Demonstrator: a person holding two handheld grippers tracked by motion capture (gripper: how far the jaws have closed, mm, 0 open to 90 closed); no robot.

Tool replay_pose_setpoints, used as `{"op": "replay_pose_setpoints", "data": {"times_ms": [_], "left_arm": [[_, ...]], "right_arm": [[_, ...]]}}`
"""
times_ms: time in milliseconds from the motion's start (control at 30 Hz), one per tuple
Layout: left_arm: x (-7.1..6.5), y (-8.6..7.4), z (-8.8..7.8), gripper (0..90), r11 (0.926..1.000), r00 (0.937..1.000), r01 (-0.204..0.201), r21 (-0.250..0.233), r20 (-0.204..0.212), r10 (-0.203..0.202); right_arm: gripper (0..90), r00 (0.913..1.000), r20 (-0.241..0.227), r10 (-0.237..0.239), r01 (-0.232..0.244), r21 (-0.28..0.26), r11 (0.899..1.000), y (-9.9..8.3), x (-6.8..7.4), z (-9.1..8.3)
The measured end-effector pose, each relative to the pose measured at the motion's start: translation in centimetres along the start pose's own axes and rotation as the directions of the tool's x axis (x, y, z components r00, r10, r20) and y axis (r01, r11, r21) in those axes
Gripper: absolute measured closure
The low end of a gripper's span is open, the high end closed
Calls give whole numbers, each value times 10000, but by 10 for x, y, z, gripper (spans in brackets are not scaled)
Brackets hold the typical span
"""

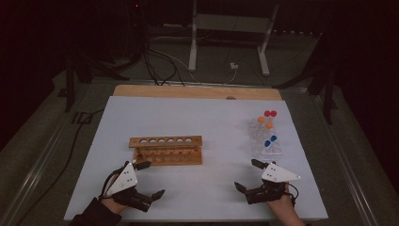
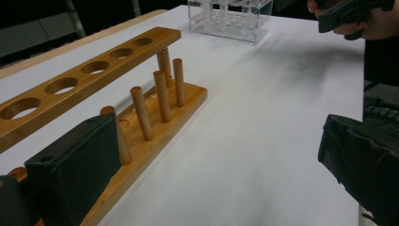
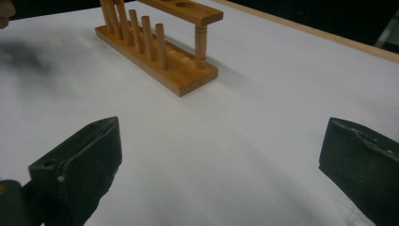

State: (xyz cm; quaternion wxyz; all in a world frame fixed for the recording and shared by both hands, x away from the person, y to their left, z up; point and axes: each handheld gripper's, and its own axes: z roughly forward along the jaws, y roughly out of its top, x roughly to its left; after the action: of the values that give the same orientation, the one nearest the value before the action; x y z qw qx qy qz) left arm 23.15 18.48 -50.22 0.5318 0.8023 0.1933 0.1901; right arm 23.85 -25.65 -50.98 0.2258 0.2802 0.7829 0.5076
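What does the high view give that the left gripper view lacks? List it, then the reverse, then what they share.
High view alone: the red, orange and blue caps on the tubes in the clear rack, and the left tongs, open. Left gripper view alone: the pegs close up, standing in a row on the base. Both: the wooden rack, the white table and the right tongs, open.

The wooden rack [image 1: 166, 149] stands mid-table [image 1: 197, 197], with the tube tray [image 1: 266, 136] to its right, well apart.
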Motion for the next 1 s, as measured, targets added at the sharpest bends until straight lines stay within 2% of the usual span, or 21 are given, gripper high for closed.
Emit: {"op": "replay_pose_setpoints", "data": {"times_ms": [200, 267, 400, 467, 600, 867, 1000], "left_arm": [[0, 0, -1, 5, 10000, 10000, -8, -8, -28, 8], [0, 0, -1, 5, 10000, 10000, 36, -35, 17, -36], [0, 0, -1, 5, 10000, 10000, 33, 12, 2, -33], [0, 0, -1, 5, 10000, 10000, 21, 2, 6, -21], [0, 0, -1, 5, 10000, 10000, -14, 50, 3, 14], [0, 0, -1, 5, 10000, 10000, 18, 51, -17, -18], [0, 0, -1, 5, 10000, 10000, -21, 76, -49, 21]], "right_arm": [[0, 9998, 60, -167, 167, 141, 9998, 1, 2, 1], [0, 9992, -14, -403, 403, 429, 9983, 1, 5, 3], [0, 9990, -238, -375, 390, 657, 9971, 2, 7, 6], [0, 9981, -410, -451, 490, 1015, 9936, 3, 9, 10], [0, 9963, -802, -306, 400, 1187, 9921, 8, 13, 12], [0, 9928, -1151, -317, 412, 812, 9958, 25, 18, 5], [0, 9925, -1157, -390, 456, 546, 9975, 34, 19, -1]]}}
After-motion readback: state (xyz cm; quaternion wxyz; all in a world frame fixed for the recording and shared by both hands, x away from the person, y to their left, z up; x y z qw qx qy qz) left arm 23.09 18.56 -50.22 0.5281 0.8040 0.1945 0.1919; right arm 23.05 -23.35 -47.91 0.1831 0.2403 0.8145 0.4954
